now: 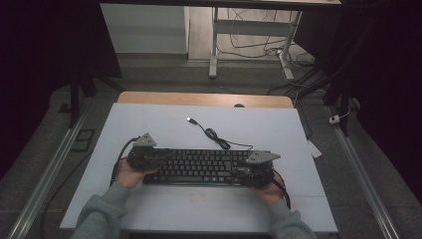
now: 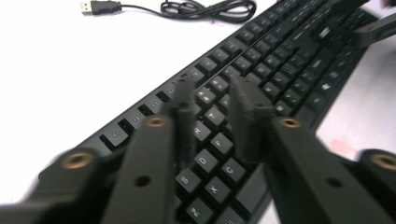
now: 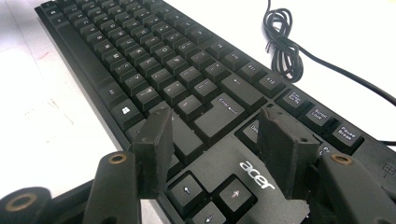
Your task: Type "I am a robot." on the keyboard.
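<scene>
- The white surface (image 1: 149,124) carries a black keyboard (image 1: 201,167) near its front edge, long axis left to right.
- The left gripper (image 1: 158,156) hovers over its left end, jaws partly open, holding nothing.
- The right gripper (image 1: 238,173) stands over the arrow keys, jaws wide, empty.
- The keyboard's cable (image 1: 216,137) trails away to its USB plug (image 2: 91,7); the right gripper view reads "acer".

Keyboard (image 1: 199,167) on table (image 1: 149,124), cable (image 1: 214,133) behind.
</scene>
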